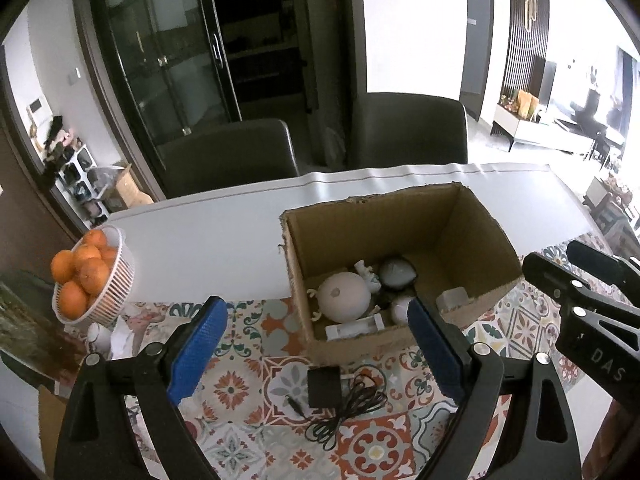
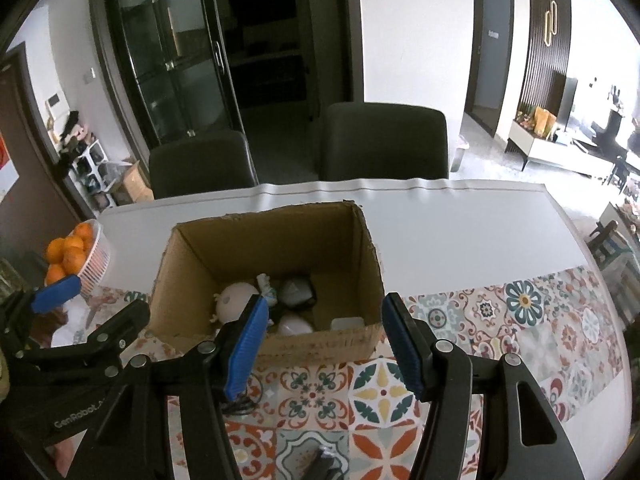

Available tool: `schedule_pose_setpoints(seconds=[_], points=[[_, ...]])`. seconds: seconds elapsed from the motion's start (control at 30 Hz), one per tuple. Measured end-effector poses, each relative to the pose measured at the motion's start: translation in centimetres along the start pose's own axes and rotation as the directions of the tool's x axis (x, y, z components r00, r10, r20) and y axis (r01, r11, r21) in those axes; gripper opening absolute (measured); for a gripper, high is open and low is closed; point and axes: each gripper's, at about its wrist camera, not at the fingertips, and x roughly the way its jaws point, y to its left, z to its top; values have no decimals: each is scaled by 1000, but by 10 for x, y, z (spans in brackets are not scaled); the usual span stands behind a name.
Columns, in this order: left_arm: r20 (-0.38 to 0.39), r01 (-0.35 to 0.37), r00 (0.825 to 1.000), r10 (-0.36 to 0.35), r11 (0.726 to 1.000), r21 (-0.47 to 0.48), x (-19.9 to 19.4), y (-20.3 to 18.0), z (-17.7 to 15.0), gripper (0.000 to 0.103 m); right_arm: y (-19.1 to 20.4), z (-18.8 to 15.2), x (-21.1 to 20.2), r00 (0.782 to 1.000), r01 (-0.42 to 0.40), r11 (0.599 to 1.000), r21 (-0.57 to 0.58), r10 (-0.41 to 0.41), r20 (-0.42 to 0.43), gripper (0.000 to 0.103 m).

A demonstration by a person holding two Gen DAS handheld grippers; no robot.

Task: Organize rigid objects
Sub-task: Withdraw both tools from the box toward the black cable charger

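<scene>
An open cardboard box (image 1: pixel 472 216) stands on the patterned table runner; it also shows in the right wrist view (image 2: pixel 276 232). Inside lie a cream round toy (image 1: pixel 345 295), a grey rounded object (image 1: pixel 396 274), a small white figure (image 1: pixel 366 272) and other white pieces. A black power adapter (image 1: pixel 323 386) with its coiled cable (image 1: pixel 352 408) lies on the runner in front of the box. My left gripper (image 1: pixel 316 348) is open and empty, above the adapter. My right gripper (image 2: pixel 324 348) is open and empty, at the box's near wall.
A white basket of oranges (image 1: pixel 90 276) stands at the table's left edge, with white paper and a small white object (image 1: pixel 100 334) beside it. Two dark chairs (image 1: pixel 408 128) stand behind the white table (image 1: pixel 208 236). The right gripper's body (image 1: pixel 592 320) is close on the left gripper's right.
</scene>
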Motion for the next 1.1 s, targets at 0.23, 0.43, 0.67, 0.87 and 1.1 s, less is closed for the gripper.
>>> schedule_pose_setpoints(seconds=[0.23, 0.43, 0.67, 0.87, 1.1], points=[[40, -19, 999, 19, 1000, 0, -18, 7, -21, 94, 10, -18, -21, 999, 12, 1000, -15, -12, 39, 61], [61, -26, 998, 26, 1000, 6, -24, 10, -37, 95, 13, -35, -31, 999, 7, 1000, 6, -7, 45, 61], [91, -51, 995, 49, 999, 19, -29, 12, -57, 95, 14, -60, -34, 999, 18, 999, 47, -20, 50, 61], [115, -43, 993, 40, 999, 25, -32, 16, -76, 95, 16, -82, -37, 998, 25, 996, 84, -30, 63, 61], [118, 15, 993, -17, 1000, 18, -32, 22, -98, 95, 24, -107, -50, 988, 62, 990, 127, -78, 131, 71]])
